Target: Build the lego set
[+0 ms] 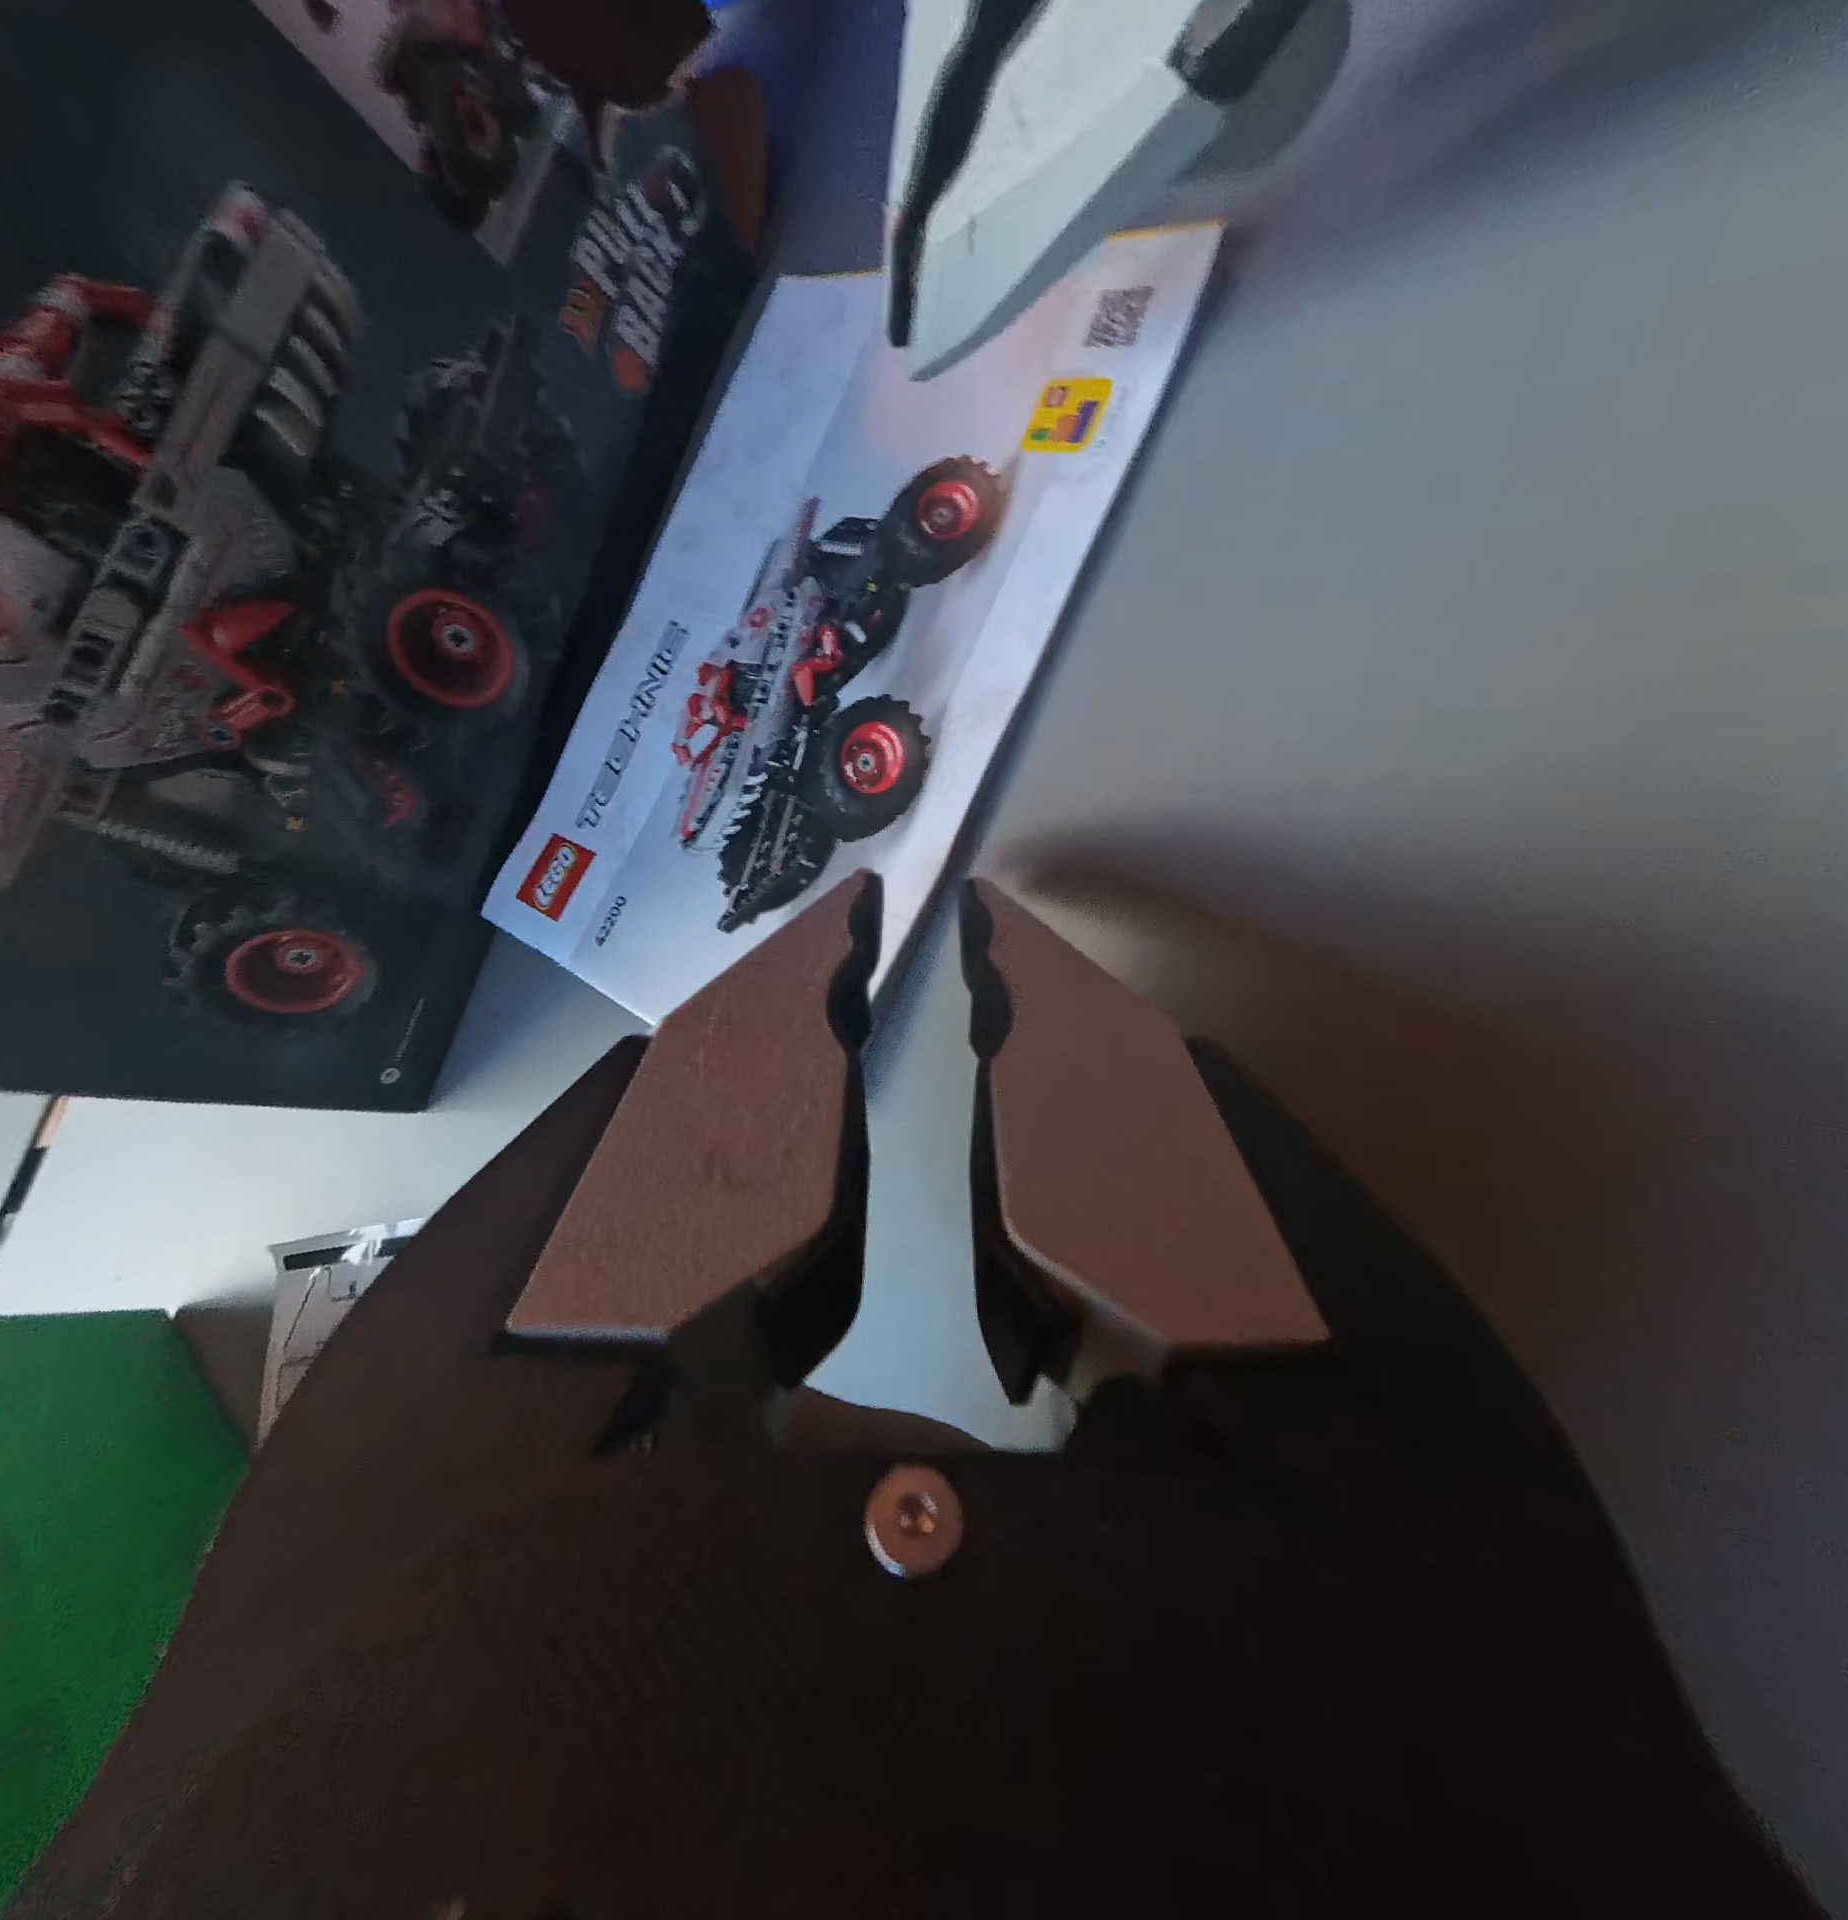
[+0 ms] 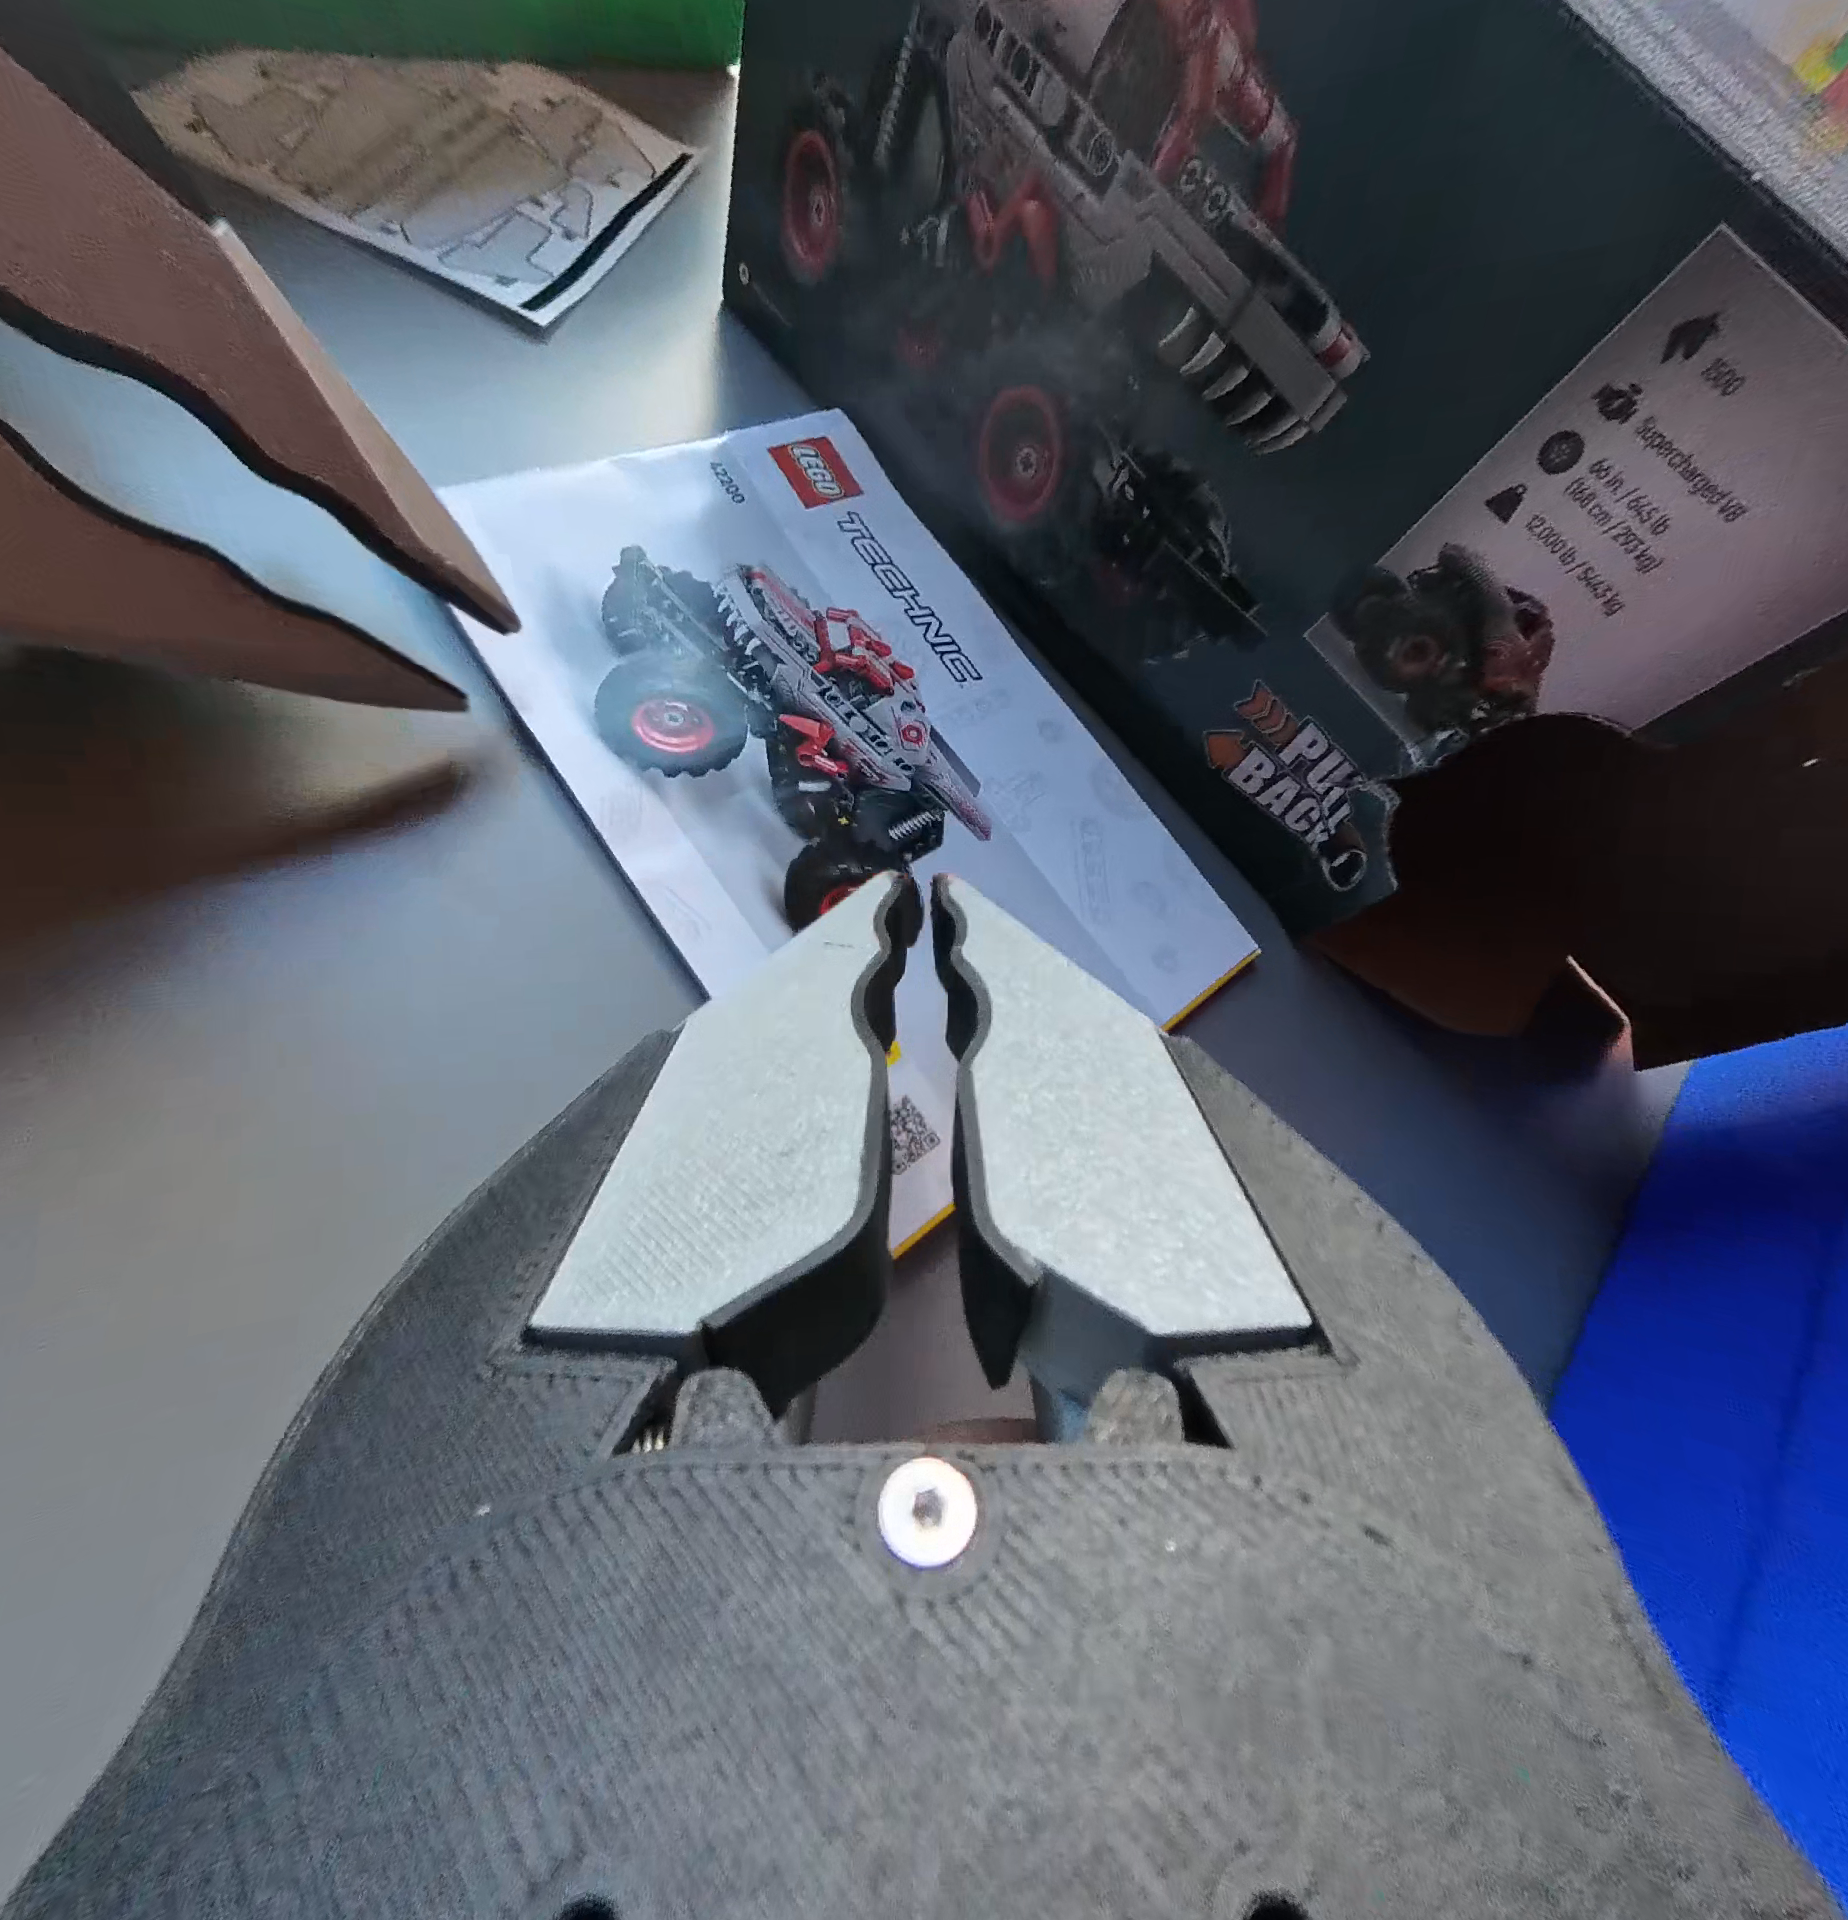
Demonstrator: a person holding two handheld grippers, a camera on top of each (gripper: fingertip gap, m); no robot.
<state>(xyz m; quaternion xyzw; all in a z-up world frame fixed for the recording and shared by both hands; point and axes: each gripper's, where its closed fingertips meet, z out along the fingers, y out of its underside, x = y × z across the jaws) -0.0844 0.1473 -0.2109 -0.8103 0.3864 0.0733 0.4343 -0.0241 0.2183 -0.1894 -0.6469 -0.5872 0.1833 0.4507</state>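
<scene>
The instruction booklet [image 1: 795, 623] with a red-wheeled truck on its cover lies flat on the grey table, beside the dark set box [image 1: 224, 520]. My left gripper [image 1: 918, 885], brown, is a little open and empty at the booklet's near edge. My right gripper [image 2: 918, 881], grey, has its jaws almost together with nothing between them, tips over the booklet [image 2: 899, 727] near the lower wheel of the truck picture. Each gripper shows in the other's view: the right gripper [image 1: 915, 348] over the booklet's far end, the left gripper [image 2: 489, 665] at its left side. I cannot tell if either touches the paper.
The set box [image 2: 1159, 312] lies behind the booklet, with a torn-open brown flap [image 2: 1574, 883] at its right end. A sticker sheet [image 2: 432, 177] and a green plate [image 1: 68, 1507] lie near the left gripper. Something blue [image 2: 1730, 1299] is at the right. Bare table [image 1: 1522, 520] stretches beyond the booklet.
</scene>
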